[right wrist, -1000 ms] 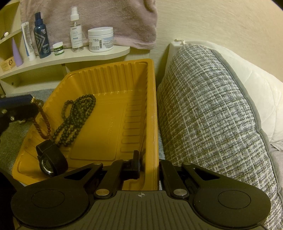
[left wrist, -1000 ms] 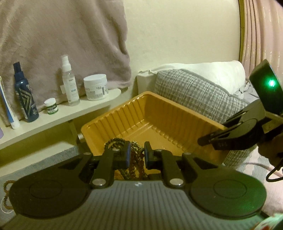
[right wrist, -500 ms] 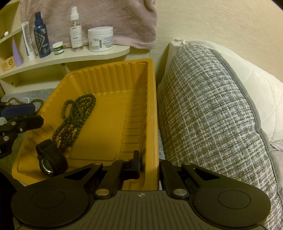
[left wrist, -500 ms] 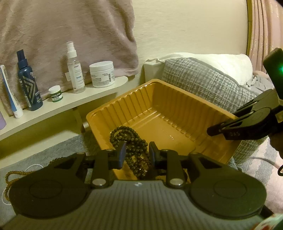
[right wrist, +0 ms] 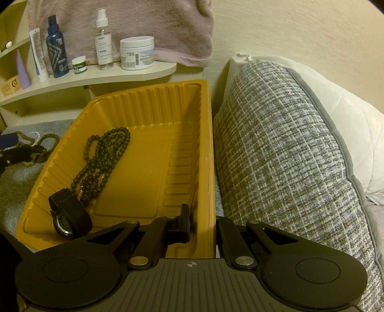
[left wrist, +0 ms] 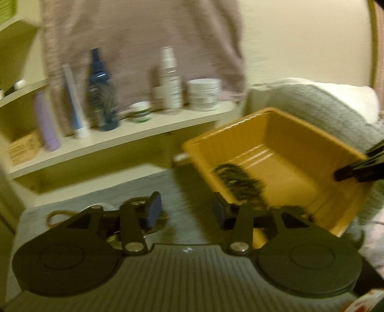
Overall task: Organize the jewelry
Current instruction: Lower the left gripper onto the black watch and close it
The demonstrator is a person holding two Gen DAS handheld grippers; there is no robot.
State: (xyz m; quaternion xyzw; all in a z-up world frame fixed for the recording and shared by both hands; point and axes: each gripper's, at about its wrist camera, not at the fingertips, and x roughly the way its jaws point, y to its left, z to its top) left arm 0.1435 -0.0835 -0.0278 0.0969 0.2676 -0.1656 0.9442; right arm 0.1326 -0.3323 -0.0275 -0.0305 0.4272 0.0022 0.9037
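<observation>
A yellow ribbed tray [right wrist: 204, 134] stands on a grey mat beside a pillow. In it lie dark bead necklaces [right wrist: 103, 156] and a black watch [right wrist: 69, 216]. My right gripper [right wrist: 202, 223] is shut on the tray's right wall. My left gripper [left wrist: 186, 211] is open and empty, over the mat left of the tray [left wrist: 297, 124]; the view is blurred. The beads [left wrist: 240, 182] show as a dark smear in the tray. More jewelry [right wrist: 36, 144] lies on the mat left of the tray, with a brown loop [left wrist: 57, 216] beside my left fingers.
A shelf [right wrist: 96, 76] behind the tray holds bottles, tubes and a white jar [right wrist: 136, 52]. A pink towel [right wrist: 144, 21] hangs above it. A grey woven pillow [right wrist: 288, 156] presses against the tray's right side.
My left gripper let the brown beads drop into the tray, opened wide and swung left over the mat. The right gripper has not moved.
</observation>
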